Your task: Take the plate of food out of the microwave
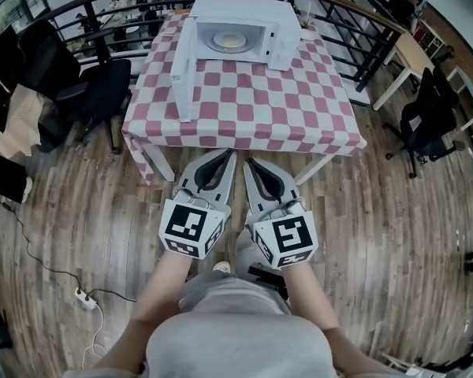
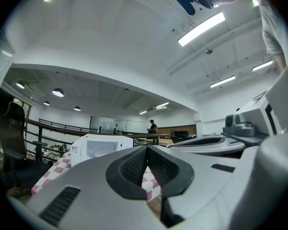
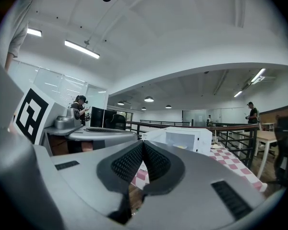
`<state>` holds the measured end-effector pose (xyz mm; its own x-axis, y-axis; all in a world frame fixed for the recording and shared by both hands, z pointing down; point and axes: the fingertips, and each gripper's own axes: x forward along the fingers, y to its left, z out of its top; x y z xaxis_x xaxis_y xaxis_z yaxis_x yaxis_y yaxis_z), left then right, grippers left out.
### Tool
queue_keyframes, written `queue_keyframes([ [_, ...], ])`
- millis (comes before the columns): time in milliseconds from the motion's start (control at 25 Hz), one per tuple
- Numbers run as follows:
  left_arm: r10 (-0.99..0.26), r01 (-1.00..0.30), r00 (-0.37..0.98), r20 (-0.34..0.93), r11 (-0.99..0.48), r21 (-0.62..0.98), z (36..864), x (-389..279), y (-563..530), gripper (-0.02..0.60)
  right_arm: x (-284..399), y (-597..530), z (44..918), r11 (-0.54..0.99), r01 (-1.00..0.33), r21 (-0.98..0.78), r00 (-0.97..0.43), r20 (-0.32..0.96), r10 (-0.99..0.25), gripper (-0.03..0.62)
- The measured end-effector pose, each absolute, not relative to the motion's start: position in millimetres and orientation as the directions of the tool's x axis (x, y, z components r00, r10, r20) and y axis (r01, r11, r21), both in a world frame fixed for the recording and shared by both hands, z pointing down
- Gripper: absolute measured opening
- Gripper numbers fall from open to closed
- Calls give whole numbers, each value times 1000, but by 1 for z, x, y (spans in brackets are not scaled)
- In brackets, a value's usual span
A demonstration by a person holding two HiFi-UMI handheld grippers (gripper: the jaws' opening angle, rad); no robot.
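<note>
– on the red-and-white checked table [image 1: 244, 120] ahead of us, near its far edge, stands the white microwave [image 1: 238, 10]. what do we find inside it?
– its door [image 1: 184, 69] is swung wide open toward the left of the head view, and the plate [image 1: 230, 41] lies flat in the chamber with something pale yellow on it. we can't tell what the food is.
– and where are our grippers?
– we hold both level over the wooden floor [image 1: 394, 235], short of the table's near edge, side by side and pointing at the table. the tips of the left gripper [image 1: 228, 155] and the right gripper [image 1: 250, 164] are near each other but not touching, and both are well apart from the microwave.
– are the jaws wide or narrow?
– as narrow as they go. in the left gripper view we see the ribbed pads meeting tip to tip with nothing between them, and the right gripper view shows the same: pads together, nothing held.
– what else stands around us?
– a black office chair [image 1: 102, 89] just left of the table, a white power strip [image 1: 85, 298] on the floor at our lower left, and a dark railing [image 1: 355, 14] behind the table.
</note>
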<state>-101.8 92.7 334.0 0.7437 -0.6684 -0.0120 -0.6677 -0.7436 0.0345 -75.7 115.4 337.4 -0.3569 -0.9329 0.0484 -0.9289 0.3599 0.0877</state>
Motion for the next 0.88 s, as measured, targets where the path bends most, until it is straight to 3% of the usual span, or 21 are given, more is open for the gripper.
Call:
queue_keyframes([
  [880,-734,-733,679,-13,-678,45,335,-46,-51,3,-18,-30,338,451,-887,97,-448,49,-893,25],
])
